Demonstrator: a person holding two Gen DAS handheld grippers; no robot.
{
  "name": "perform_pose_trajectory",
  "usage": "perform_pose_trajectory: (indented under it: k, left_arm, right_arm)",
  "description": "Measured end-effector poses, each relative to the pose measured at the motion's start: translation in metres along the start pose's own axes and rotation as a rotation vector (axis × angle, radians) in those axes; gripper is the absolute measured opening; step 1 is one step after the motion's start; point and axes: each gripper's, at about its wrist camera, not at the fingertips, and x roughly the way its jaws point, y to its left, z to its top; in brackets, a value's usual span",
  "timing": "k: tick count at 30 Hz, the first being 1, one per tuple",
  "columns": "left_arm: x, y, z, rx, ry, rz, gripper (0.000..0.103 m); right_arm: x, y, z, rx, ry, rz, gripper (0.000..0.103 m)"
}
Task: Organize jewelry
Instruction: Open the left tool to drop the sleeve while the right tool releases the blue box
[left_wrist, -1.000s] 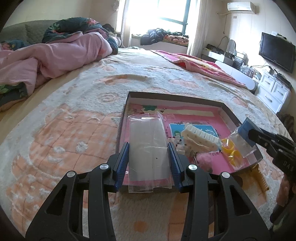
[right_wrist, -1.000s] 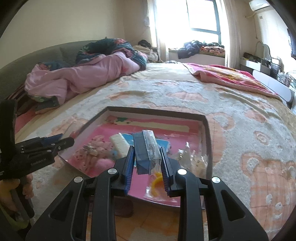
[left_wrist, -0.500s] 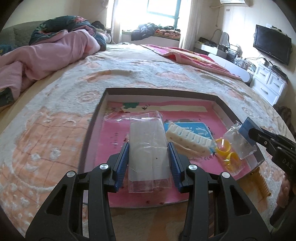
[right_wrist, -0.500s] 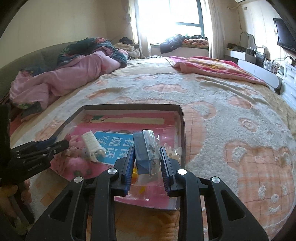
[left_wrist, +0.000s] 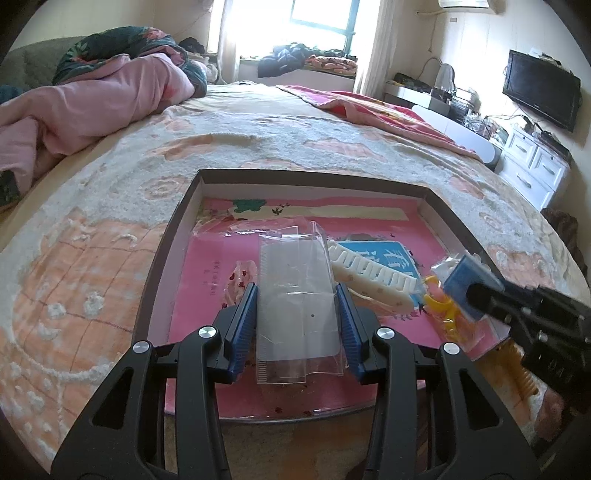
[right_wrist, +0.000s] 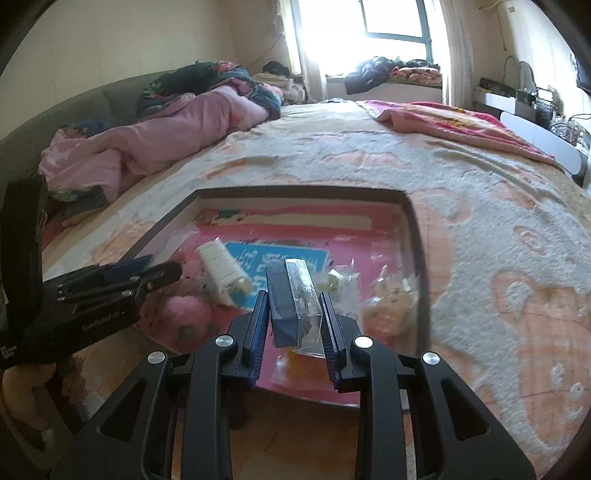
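My left gripper (left_wrist: 297, 310) is shut on a clear zip bag (left_wrist: 295, 288), which stands upright between the blue pads above the near part of the tray (left_wrist: 314, 173). The tray has a dark rim and a pink lining. My right gripper (right_wrist: 293, 314) is shut on a blue card in a clear sleeve (right_wrist: 291, 299), low over the tray's near right part. In the left wrist view the right gripper (left_wrist: 469, 291) comes in from the right with that blue card (left_wrist: 461, 277). The right wrist view shows the left gripper (right_wrist: 162, 269) at the left.
In the tray lie a white comb-like clip (left_wrist: 369, 273), yellow rings (left_wrist: 439, 306), a pink pompom (right_wrist: 184, 317) and small clear bags (right_wrist: 391, 299). The tray sits on a bed with a patterned fleece blanket (left_wrist: 92, 258). A pink duvet (left_wrist: 92, 103) is heaped at the far left.
My left gripper has moved in over the tray with the clear bag, so the tray now sits centred under it. The right gripper has swung slightly. Both grips are unchanged.
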Motion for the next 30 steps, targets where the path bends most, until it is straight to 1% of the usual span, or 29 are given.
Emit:
perform_pose_trajectory:
  k: [6,11,14,16,20,22,28,30]
  left_arm:
    - [-0.004,0.001,-0.003,-0.003,0.001,0.001,0.034]
    - [-0.005,0.001,-0.004,-0.003,0.005,-0.001,0.034]
    - [-0.007,0.002,-0.005,0.001,0.009,0.001,0.036]
    - [-0.009,0.002,-0.006,0.005,0.007,0.002,0.042]
    - [-0.012,0.001,-0.006,0.01,0.004,0.009,0.046]
    - [-0.017,0.001,-0.008,0.011,-0.003,0.009,0.052]
    - [-0.035,0.004,-0.01,0.001,-0.032,0.012,0.06]
    - [-0.042,0.003,-0.01,0.003,-0.043,0.017,0.063]
  right_arm:
    - [0.001,0.007,-0.003,-0.017,0.007,0.013,0.026]
    - [0.0,0.007,-0.004,-0.015,0.011,0.005,0.027]
    - [-0.002,0.004,-0.003,-0.005,0.004,0.005,0.027]
    - [-0.006,0.002,-0.002,-0.004,-0.009,-0.003,0.028]
    - [-0.015,-0.003,-0.001,0.01,-0.035,-0.011,0.033]
    - [-0.02,-0.005,0.0,0.016,-0.048,-0.016,0.036]
    - [-0.033,-0.007,0.0,0.019,-0.08,-0.028,0.045]
    - [-0.038,-0.007,-0.001,0.019,-0.087,-0.035,0.05]
